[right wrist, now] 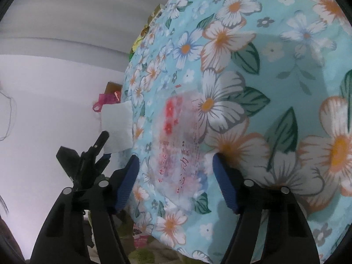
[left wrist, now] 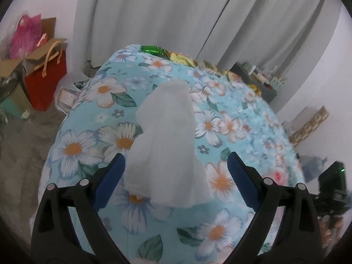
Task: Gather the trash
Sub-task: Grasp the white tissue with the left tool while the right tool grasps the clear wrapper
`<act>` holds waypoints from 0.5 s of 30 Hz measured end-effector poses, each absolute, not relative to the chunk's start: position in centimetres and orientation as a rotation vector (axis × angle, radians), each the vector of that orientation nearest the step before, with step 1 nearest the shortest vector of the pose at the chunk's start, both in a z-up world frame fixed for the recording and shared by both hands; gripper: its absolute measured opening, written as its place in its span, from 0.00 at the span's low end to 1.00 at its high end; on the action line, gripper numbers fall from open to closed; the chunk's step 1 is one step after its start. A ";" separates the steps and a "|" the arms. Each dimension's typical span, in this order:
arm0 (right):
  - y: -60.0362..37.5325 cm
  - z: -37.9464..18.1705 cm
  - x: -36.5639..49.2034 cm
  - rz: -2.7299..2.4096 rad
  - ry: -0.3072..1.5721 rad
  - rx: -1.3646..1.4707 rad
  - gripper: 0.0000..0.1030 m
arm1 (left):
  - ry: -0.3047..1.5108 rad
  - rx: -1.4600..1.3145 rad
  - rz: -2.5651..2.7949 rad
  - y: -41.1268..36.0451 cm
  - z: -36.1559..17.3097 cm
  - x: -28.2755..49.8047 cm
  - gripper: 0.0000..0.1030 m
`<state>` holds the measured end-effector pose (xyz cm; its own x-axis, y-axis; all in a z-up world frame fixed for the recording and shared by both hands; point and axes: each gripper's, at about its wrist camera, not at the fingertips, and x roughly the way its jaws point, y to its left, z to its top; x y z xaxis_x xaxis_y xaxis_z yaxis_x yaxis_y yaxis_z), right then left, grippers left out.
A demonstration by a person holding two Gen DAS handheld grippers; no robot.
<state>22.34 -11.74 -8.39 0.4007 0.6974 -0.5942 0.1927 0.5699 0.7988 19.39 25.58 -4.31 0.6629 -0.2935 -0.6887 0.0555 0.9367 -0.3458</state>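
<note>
Left wrist view: left gripper, jaws spread, white tissue standing between them, seemingly unpinched, on the floral cloth, presumably lined up for collection. Right wrist view: right gripper, jaws spread astride a clear printed wrapper lying flat, not yet clamped.

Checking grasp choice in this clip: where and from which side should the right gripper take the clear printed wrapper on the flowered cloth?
The wrapper lies flat on the cloth, so pinch its near edge from above, the right gripper astride it.
</note>
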 end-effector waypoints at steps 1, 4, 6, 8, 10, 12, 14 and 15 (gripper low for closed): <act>-11.6 -8.5 22.5 0.389 1.149 0.952 0.61 | 0.831 -0.293 -0.198 25.3 -4.5 19.7 0.85; -11.3 -8.7 23.1 0.390 1.155 0.952 0.56 | 0.848 -0.265 -0.200 24.7 -4.9 20.1 0.78; -11.0 -8.9 23.5 0.390 1.157 0.951 0.54 | 0.858 -0.249 -0.194 24.4 -5.2 20.4 0.73; -10.9 -9.0 23.9 0.391 1.156 0.954 0.51 | 0.864 -0.224 -0.187 24.0 -5.3 20.6 0.68; -10.9 -9.1 24.0 0.390 1.155 0.958 0.49 | 0.864 -0.198 -0.177 23.6 -5.3 20.8 0.64; -10.8 -9.2 24.2 0.390 1.154 0.959 0.47 | 0.866 -0.179 -0.167 23.4 -5.3 20.8 0.60; -10.8 -9.3 24.3 0.387 1.153 0.962 0.45 | 0.868 -0.162 -0.151 23.1 -5.5 20.9 0.54; -10.8 -9.3 24.2 0.386 1.152 0.962 0.44 | 0.869 -0.156 -0.145 23.1 -5.5 20.9 0.52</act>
<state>24.24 -10.79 -9.27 0.3982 0.7008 -0.5918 0.2030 0.5619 0.8019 20.91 23.06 -5.50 0.6371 -0.1898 -0.7471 0.0632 0.9788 -0.1949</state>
